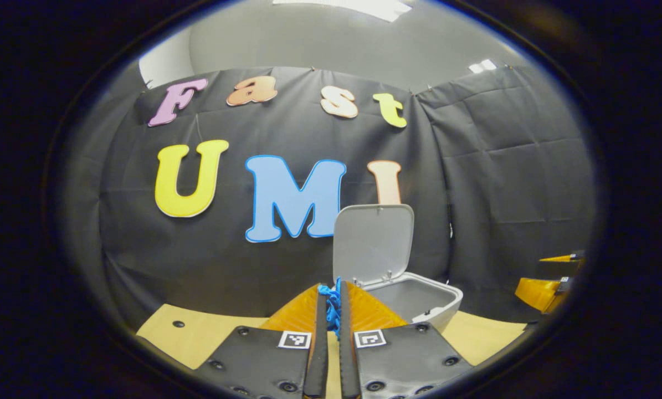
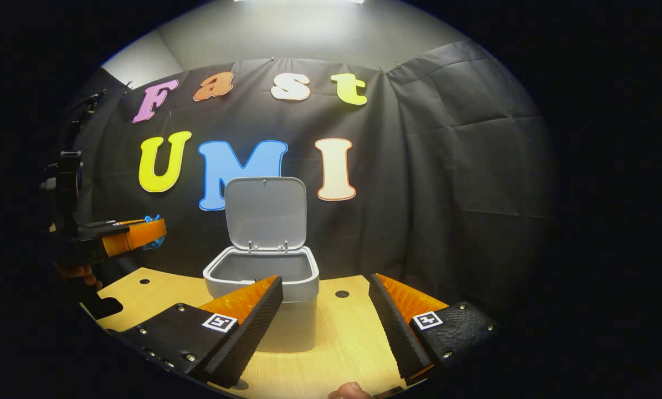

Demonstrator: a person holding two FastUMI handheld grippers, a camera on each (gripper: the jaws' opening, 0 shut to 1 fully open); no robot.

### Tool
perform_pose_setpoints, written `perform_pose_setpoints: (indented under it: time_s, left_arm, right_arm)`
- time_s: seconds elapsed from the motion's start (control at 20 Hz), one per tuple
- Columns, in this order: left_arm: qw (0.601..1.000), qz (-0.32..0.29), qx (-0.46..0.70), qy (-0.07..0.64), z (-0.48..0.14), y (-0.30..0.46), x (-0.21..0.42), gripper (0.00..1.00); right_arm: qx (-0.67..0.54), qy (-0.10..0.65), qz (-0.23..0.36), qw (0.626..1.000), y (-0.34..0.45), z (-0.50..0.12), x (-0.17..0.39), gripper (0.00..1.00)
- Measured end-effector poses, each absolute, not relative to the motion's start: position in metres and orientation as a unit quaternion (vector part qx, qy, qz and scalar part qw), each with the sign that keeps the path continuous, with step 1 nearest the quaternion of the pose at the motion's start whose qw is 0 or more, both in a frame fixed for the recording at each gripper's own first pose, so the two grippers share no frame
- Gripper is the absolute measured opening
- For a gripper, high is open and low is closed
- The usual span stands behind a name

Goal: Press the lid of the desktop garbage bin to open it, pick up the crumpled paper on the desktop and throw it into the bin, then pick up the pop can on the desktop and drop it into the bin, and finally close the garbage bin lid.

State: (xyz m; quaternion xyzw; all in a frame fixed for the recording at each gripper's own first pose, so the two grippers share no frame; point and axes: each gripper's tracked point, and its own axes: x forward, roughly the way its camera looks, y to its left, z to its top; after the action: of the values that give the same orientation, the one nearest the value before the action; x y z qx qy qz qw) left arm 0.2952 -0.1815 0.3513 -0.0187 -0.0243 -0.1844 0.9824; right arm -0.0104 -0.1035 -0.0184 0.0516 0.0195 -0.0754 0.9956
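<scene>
The grey desktop bin (image 2: pixel 264 302) stands on the wooden table with its lid (image 2: pixel 265 210) raised upright against the wall. My left gripper (image 1: pixel 333 296) is shut on a blue crumpled paper (image 1: pixel 331 305) squeezed between its fingers, held above the table to the left of the bin (image 1: pixel 422 302) and its lid (image 1: pixel 372 244). In the right gripper view the left gripper (image 2: pixel 137 235) hangs at the far left with the blue paper (image 2: pixel 154 239) at its tip. My right gripper (image 2: pixel 325 285) is open in front of the bin, with nothing between its fingers.
The light wooden table (image 2: pixel 358 338) has small round holes and ends at the black cloth wall behind the bin. The right gripper (image 1: pixel 547 288) appears at the right edge of the left gripper view. A hand (image 2: pixel 73 272) holds the left gripper.
</scene>
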Motion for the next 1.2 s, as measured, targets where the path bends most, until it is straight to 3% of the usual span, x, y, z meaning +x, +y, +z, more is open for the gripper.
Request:
perform_pose_setpoints:
  time_s: [0.65,1.05,1.2]
  left_arm:
    - [0.958,-0.240,-0.079,-0.134,0.391,-0.233,0.326,0.14]
    - [0.954,-0.278,-0.079,-0.081,0.337,-0.283,0.368,0.15]
    - [0.955,-0.288,-0.066,-0.038,0.308,-0.296,0.377,0.22]
  right_arm:
    - [0.042,0.026,-0.084,0.995,-0.102,-0.019,-0.003,0.99]
    - [0.037,0.031,-0.099,0.994,-0.107,-0.021,0.000,0.99]
    - [0.037,0.034,-0.104,0.993,-0.108,-0.023,-0.002,0.99]
